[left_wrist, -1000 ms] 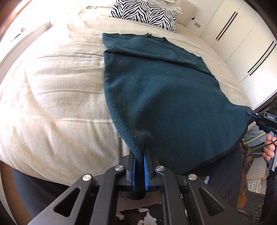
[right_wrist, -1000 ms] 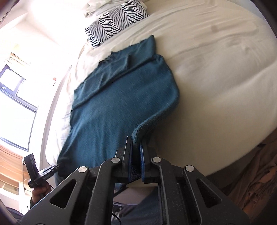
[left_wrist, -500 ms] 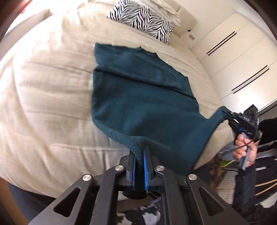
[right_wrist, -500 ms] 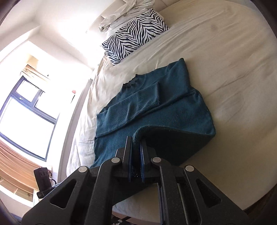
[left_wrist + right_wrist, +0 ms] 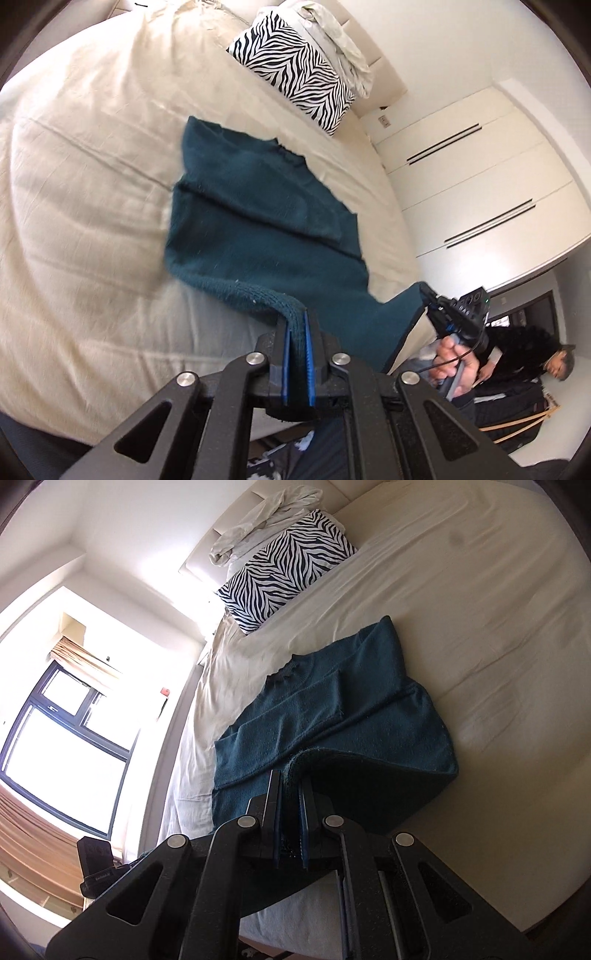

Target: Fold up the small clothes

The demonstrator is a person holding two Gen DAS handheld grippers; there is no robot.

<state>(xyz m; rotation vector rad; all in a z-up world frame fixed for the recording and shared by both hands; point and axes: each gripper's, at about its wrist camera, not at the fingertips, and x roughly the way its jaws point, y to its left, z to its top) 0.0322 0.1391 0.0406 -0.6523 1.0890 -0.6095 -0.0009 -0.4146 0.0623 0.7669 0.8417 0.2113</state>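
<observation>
A dark teal sweater lies on the cream bed with its sleeves folded across the chest; it also shows in the right wrist view. My left gripper is shut on one bottom hem corner. My right gripper is shut on the other hem corner, and it shows in the left wrist view at the right. Both hold the hem lifted above the bed while the neck end rests flat.
A zebra-print pillow and crumpled white cloth lie at the head of the bed. White wardrobe doors stand to the right, a window to the left. A person sits low at the right.
Both grippers have lifted the sweater's hem off the bed edge and carried it up and forward toward the neck end. The lower part now hangs curved in the air.
</observation>
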